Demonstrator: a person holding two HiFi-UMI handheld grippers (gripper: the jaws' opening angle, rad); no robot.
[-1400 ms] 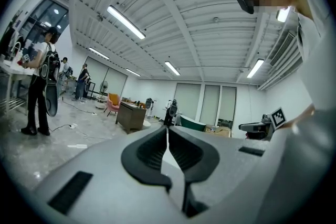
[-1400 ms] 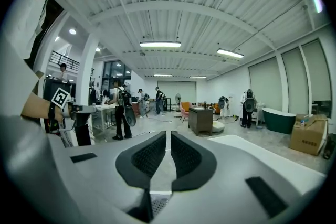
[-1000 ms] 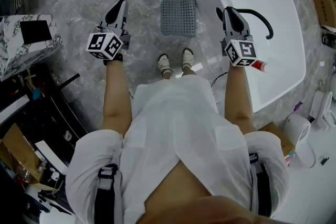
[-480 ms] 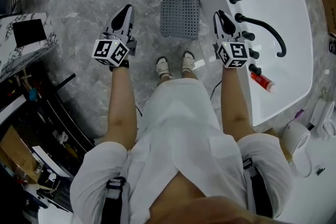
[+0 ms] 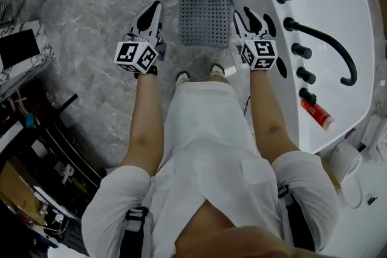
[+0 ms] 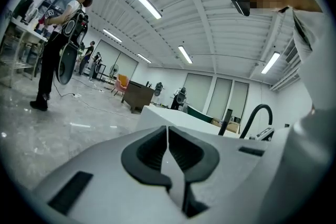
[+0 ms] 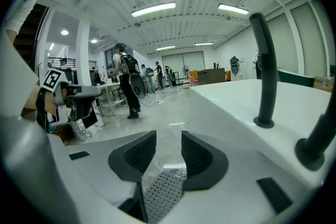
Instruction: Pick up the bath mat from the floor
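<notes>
A grey perforated bath mat (image 5: 205, 16) lies flat on the marble floor beside the white bathtub (image 5: 314, 33), just ahead of the person's feet. My left gripper (image 5: 155, 9) hovers to the left of the mat, jaws shut and empty. My right gripper (image 5: 244, 16) hovers at the mat's right edge, next to the tub wall. Its jaws are opening, and nothing is between them. In the right gripper view the mat (image 7: 163, 194) shows below through the gap between the jaws of the right gripper (image 7: 169, 150). In the left gripper view the left gripper (image 6: 168, 147) points level across the room.
A black faucet (image 5: 326, 39) with knobs stands on the tub rim, with a red tube (image 5: 318, 116) near it. A marble-patterned box (image 5: 21, 57) and dark shelving (image 5: 36, 148) stand at the left. Other people (image 6: 58, 50) are far off in the room.
Both grippers moved forward toward the mat and closer together. The right gripper's jaws went from shut to parted. The view shifted forward, so the mat sits between the grippers.
</notes>
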